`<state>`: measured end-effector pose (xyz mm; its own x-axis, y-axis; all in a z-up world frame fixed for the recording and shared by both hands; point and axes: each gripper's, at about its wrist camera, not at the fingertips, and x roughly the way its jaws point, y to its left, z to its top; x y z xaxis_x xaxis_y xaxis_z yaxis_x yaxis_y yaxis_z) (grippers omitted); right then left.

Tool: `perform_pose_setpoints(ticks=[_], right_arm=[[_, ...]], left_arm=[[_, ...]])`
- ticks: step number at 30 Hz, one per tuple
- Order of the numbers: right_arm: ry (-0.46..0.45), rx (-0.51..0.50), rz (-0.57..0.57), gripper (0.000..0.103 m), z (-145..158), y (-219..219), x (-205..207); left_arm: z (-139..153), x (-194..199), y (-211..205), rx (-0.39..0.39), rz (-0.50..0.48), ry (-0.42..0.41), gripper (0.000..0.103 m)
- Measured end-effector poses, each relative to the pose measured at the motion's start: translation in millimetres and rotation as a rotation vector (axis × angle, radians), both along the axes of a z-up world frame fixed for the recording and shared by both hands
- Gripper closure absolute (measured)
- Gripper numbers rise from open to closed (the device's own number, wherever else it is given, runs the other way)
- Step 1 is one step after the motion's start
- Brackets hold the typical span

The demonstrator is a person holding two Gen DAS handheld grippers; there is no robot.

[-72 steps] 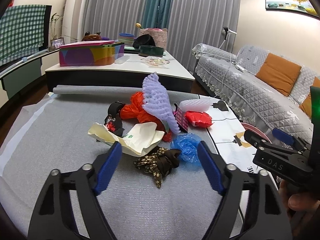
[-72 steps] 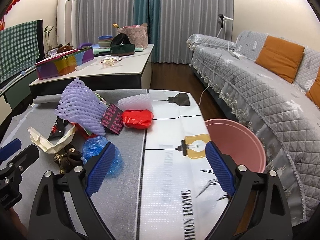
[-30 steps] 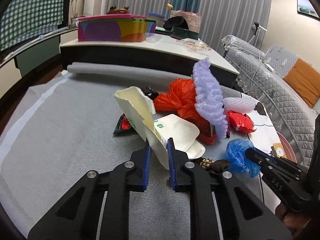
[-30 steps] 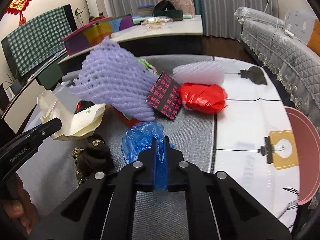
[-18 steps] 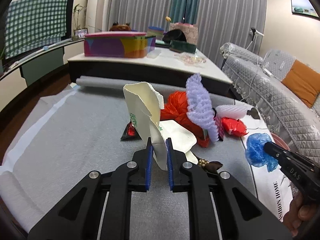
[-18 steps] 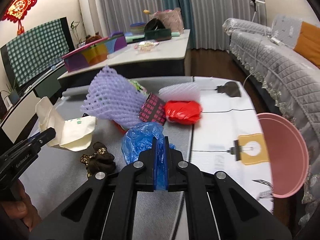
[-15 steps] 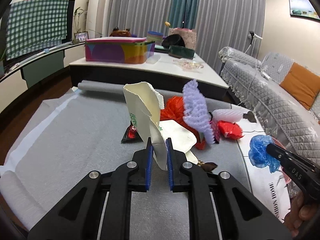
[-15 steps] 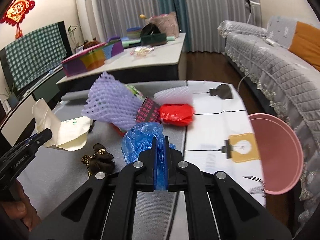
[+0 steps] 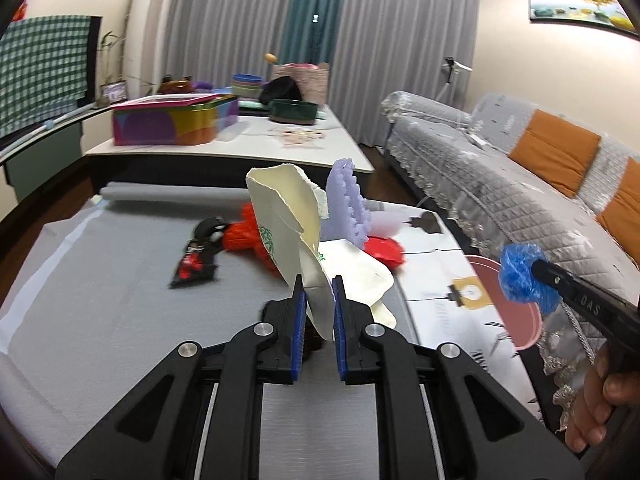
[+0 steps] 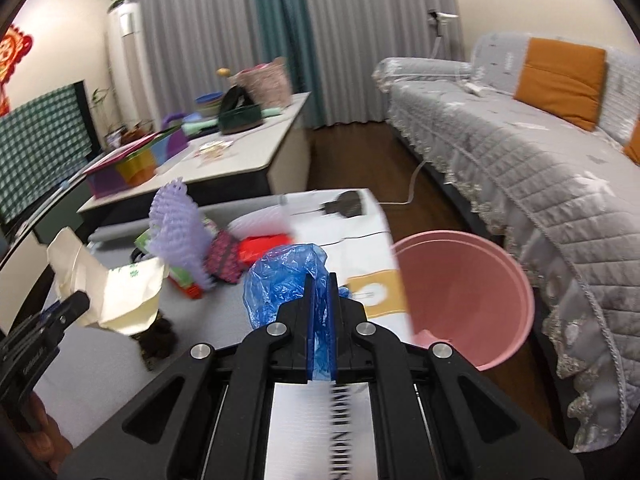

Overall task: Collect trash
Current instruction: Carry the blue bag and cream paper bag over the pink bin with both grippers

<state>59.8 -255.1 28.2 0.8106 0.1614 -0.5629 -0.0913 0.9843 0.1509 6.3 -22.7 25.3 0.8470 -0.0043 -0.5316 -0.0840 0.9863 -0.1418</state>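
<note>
Both hands loaded, heading for the bin.

In the left wrist view, my left gripper (image 9: pixel 317 312) sits at lower centre, its jaws narrowed onto the cream paper bag (image 9: pixel 294 232). I pinch it by a low edge so that it stands up clear of the pile (image 9: pixel 256 236) of wrappers behind it at mid-frame. At right in that view, my right gripper (image 9: pixel 534 268) carries the blue bag (image 9: pixel 520 276) above the pink bin (image 9: pixel 516 320). In the right wrist view, the jaws are closed tight on that crumpled film (image 10: pixel 280 284) at centre. The bin's open mouth (image 10: pixel 460 292) lies just right of it, off the table's (image 10: pixel 100 360) edge. I judge the drop is close.
</note>
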Motion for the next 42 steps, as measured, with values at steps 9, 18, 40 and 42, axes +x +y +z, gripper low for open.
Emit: perform_pose_setpoints(ticks=[9, 18, 40, 42], right_arm=[[-0.021, 0.048, -0.111, 0.098, 13, -59, 9], [-0.025, 0.092, -0.215, 0.098, 19, -115, 28], [0.022, 0.120, -0.304, 0.098, 8, -168, 73], [0.026, 0.112, -0.307, 0.098, 7, -168, 76]], left_arm=[[-2, 9, -53, -0.011, -0.110, 0.023, 0.091], [7, 21, -105, 0.000, -0.194, 0.004, 0.091], [9, 125, -186, 0.025, -0.382, -0.010, 0.091], [6, 132, -194, 0.030, -0.404, 0.000, 0.090]])
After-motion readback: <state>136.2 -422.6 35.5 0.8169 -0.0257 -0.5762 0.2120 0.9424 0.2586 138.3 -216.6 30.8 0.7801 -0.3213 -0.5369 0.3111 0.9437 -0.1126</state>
